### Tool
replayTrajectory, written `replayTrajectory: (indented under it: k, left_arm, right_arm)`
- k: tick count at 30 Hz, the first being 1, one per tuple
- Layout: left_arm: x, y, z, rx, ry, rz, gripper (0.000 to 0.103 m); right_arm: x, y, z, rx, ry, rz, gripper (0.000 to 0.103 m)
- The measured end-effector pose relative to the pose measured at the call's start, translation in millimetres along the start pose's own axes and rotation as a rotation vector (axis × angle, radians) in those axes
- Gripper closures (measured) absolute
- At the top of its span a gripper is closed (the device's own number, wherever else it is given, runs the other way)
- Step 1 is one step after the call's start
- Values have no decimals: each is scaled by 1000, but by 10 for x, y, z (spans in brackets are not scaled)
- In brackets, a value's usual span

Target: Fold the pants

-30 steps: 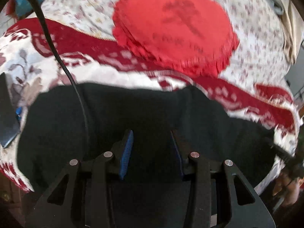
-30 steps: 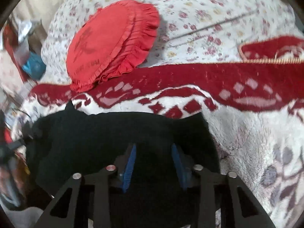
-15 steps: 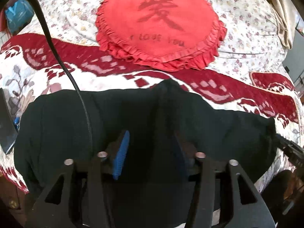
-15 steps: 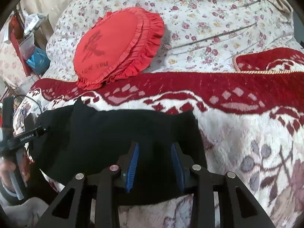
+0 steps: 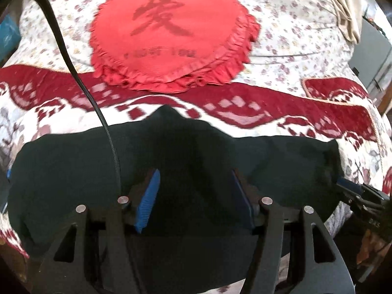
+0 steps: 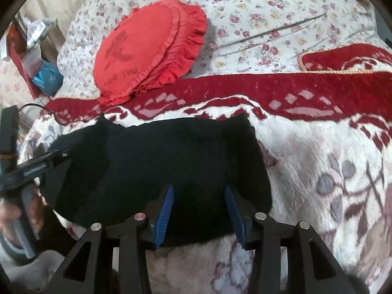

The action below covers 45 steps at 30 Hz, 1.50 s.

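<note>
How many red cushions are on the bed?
1: the round, frilled red cushion lies on the flowered sheet, beyond the black pants. Others could be out of view.

The black pants point(image 6: 156, 166) span the near bed edge. Beyond them at 12 o'clock a band of red-and-white blanket point(image 6: 306, 147) lies open, with wider room at 3 o'clock. The red frilled cushion point(image 5: 169, 36) blocks the far middle of the bed. A black cable point(image 5: 80, 85) crosses at 10 o'clock over the pants.
</note>
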State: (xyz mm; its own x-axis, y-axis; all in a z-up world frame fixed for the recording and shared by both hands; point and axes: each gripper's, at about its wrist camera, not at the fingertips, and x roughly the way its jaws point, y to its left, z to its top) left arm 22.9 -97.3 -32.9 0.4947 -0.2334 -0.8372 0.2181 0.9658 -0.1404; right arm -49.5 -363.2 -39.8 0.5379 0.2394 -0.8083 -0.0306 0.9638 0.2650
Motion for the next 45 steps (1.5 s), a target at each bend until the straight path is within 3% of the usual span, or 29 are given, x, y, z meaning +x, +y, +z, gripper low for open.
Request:
replayTrajectory:
  k: [7,17,20,27,31,35,41,42,44,45]
  left_arm:
    - [142,-300,46,55,52,-77,44]
    - [243,-611,181,129,87,-148,44]
    - [311,-710,221,149,102,-164,37]
    - [502,-986,401,241,139,-234,37]
    - [622,-1247,471,333,174,-293,37]
    - [772,-1552,484,427,207,-331,37]
    - [1076,-1758,496,447,226,-341,41]
    - [1113,-1770,499,435,230,-356,45]
    - [1129,-1778,500,424,225,-369,48]
    - [1123,-1774,497,419,223,-373,51]
  right_arm:
    - [-76,-69,-75,11,13,-69,57]
    - [-135,-116,-164,28,28,-51,57]
    - [-128,-119,-212,28,45,-45,56]
    - [-69,-160,-416,117,82,85,55]
    - [41,-216,-452,172,79,95,55]
    - [135,-296,-449,246,33,146,46]
    - [179,-392,-481,342,-86,214,45]
    - [187,-433,-489,375,-110,235,47]
    - [211,-526,-477,432,-146,256,69]
    - [226,-553,-455,441,-151,249,75]
